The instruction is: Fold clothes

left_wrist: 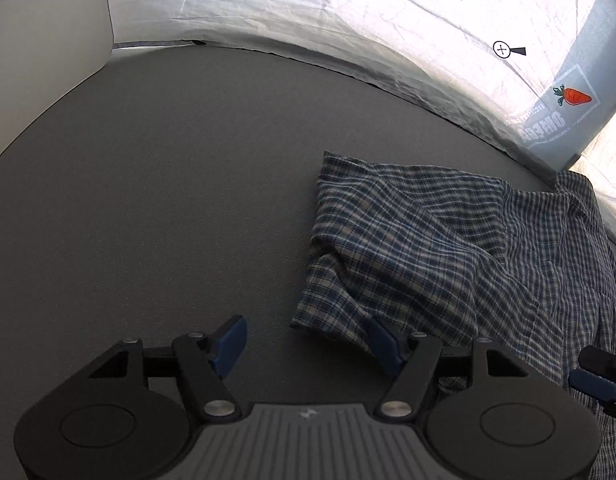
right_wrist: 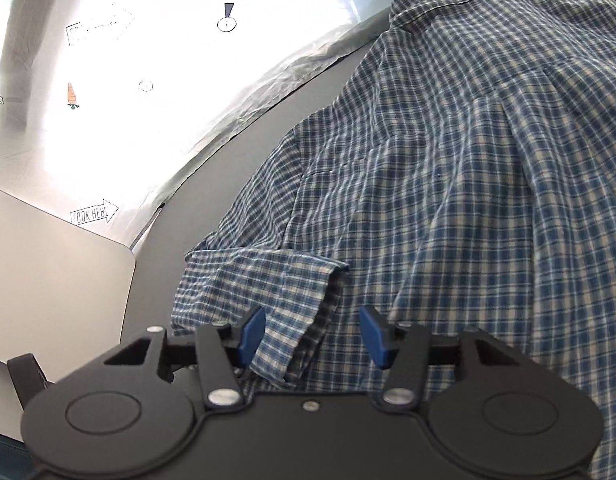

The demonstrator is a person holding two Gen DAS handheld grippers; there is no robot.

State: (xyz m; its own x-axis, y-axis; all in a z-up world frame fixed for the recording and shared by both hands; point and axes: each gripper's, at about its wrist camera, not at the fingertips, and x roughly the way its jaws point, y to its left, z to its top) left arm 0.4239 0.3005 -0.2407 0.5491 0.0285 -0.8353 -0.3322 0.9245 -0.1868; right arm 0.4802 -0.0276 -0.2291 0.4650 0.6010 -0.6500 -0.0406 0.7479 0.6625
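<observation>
A blue and white plaid shirt [left_wrist: 448, 240] lies rumpled on the dark grey table [left_wrist: 167, 200]; it also fills the right wrist view [right_wrist: 468, 160], collar at the far end. My left gripper [left_wrist: 308, 346] is open and empty, low over the table at the near left corner of a folded sleeve; its right finger touches the cloth edge. My right gripper [right_wrist: 314, 334] is open, with the folded sleeve cuff [right_wrist: 267, 280] lying between and just ahead of its blue fingers. The right gripper's tip shows at the right edge of the left wrist view [left_wrist: 600, 376].
A crinkled white backdrop [left_wrist: 348, 20] with printed arrows, carrots and target marks rises behind the table. A pale grey panel [right_wrist: 55, 280] stands at the table's left side. Bare table lies left of the shirt.
</observation>
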